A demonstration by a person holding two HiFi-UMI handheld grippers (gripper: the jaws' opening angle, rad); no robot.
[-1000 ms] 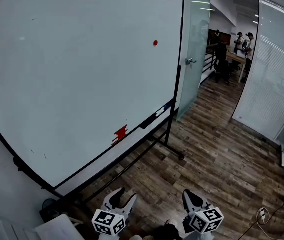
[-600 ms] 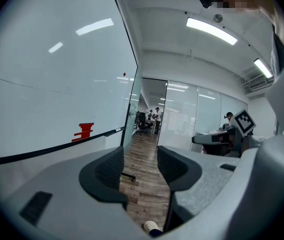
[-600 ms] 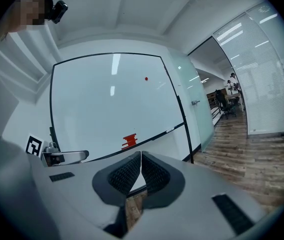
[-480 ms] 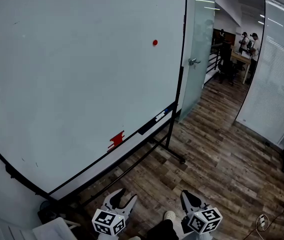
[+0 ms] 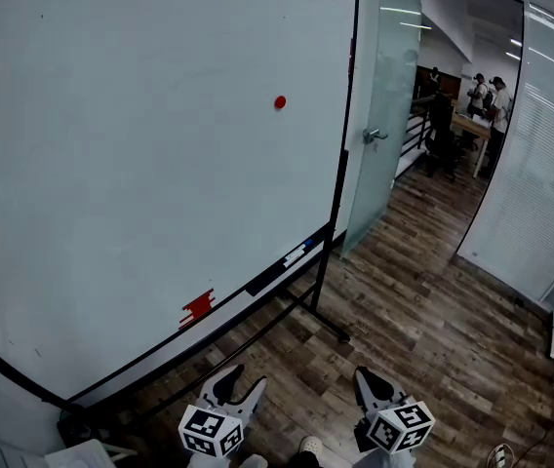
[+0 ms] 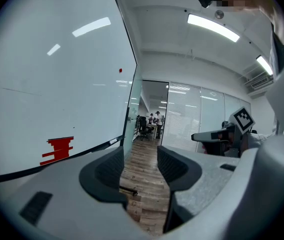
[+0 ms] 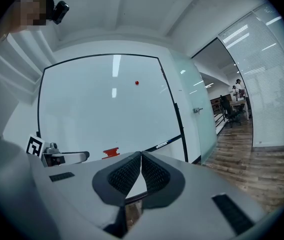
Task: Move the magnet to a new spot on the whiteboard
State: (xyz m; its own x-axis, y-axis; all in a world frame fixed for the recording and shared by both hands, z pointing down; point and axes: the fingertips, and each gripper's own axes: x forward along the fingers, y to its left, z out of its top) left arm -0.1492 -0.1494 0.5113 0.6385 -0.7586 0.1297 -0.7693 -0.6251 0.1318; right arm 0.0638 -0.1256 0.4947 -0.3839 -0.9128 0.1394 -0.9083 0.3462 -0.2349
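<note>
**Both grippers low, the magnet untouched high on the board**
The small round red magnet (image 5: pixel 279 101) clings to the upper right of the large white, black-framed whiteboard (image 5: pixel 111 183), well apart from both tools, so I judge the reach has not begun. The left gripper (image 5: pixel 242 382) is held low and pointing forward, jaws spread and empty. The right gripper (image 5: pixel 371 380) sits level beside it, jaws pressed together on nothing.

Light: bright, from ceiling strip lights (image 6: pixel 213 27).
Glare: streaks on glossy white whiteboard (image 7: pixel 107 104).
Edges: fisheye-bent, dark corners.
</note>
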